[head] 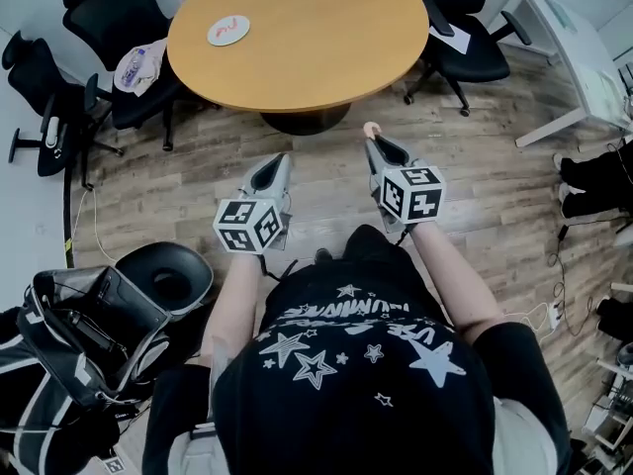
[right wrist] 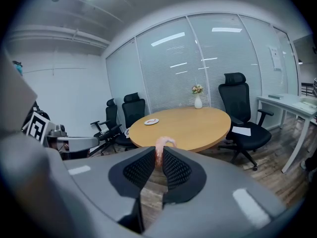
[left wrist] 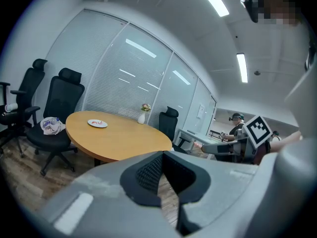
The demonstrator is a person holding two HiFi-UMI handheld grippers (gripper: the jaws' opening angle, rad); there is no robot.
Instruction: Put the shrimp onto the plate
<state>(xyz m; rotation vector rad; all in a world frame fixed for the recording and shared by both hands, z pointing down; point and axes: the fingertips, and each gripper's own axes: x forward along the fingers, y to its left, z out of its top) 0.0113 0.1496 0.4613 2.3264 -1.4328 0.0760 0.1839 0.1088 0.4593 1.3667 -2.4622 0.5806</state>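
Note:
My right gripper [right wrist: 159,158] is shut on a pink shrimp [right wrist: 163,144] whose curled end sticks out above the jaws. From the head view the shrimp [head: 371,129] shows at the tip of the right gripper [head: 376,142], over the floor just short of the round wooden table [head: 326,57]. A white plate [head: 228,31] with a red item on it lies at the table's far left; it also shows as the plate [right wrist: 151,121] and the plate [left wrist: 97,123]. My left gripper [head: 274,169] is shut with nothing in it, level with the right one.
Black office chairs [head: 109,28] ring the table, one with a bundle on its seat [head: 138,65]. A small vase of flowers [right wrist: 198,99] stands at the table's far edge. A white desk [head: 579,52] is at the right. A black bin [head: 170,275] and bags sit at my left.

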